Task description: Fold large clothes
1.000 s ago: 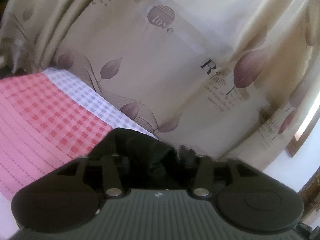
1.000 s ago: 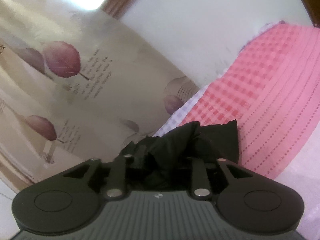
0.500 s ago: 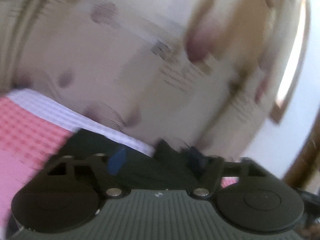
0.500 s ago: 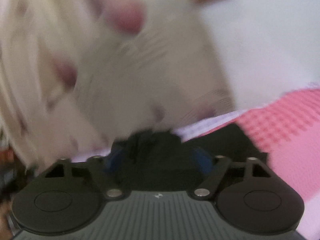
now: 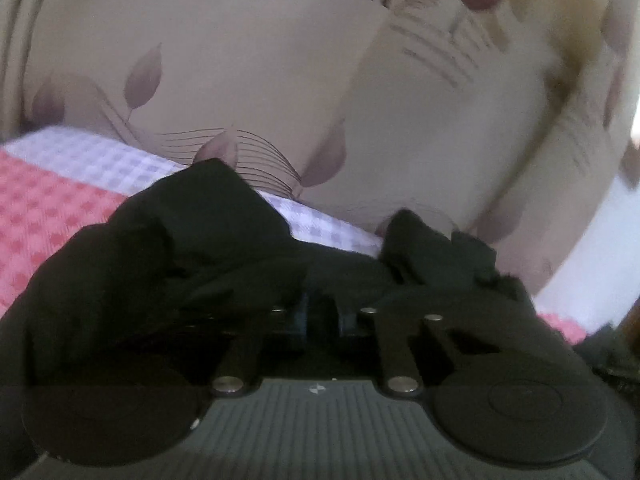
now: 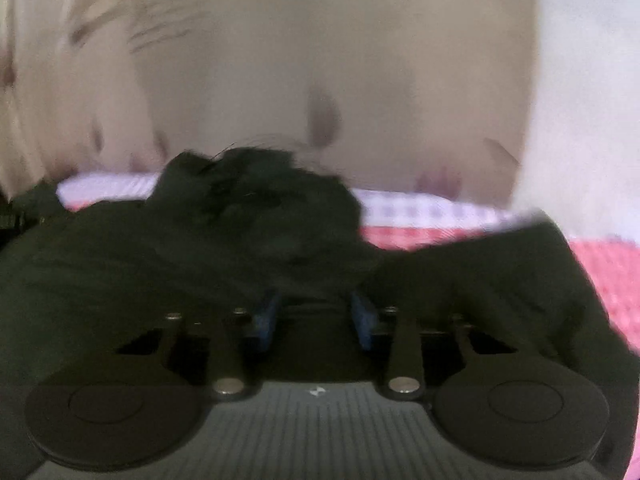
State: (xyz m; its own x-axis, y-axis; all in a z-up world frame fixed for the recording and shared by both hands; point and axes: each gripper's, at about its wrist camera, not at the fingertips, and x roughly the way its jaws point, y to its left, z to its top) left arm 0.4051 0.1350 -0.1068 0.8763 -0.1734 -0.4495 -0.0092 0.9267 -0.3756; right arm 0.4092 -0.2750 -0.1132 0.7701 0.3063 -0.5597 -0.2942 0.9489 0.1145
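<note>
Black garment heaped on the pink checked bedspread, near its pale lilac border below the leaf-print curtain; bunched high, folds overlapping, no flat panel showing.

Left gripper: jaws just drawn close, nearly together, dark cloth lying over and around the fingers; pinched on a fold of the garment, by the look of it. Right gripper: jaws also just closing, blue pads apart with a gap between, black cloth mounded just ahead of them and draped over both sides; whether the pads press on fabric cannot be told through the blur.

Likely handling: soft, limp, light for its bulk, no stiffness to hold a shape, apt to sag and slide from a shallow pinch. Best taken at an edge or corner seam, one layer only, well apart along the same hem, then lifted clear of the bedspread to let it hang straight.
</note>
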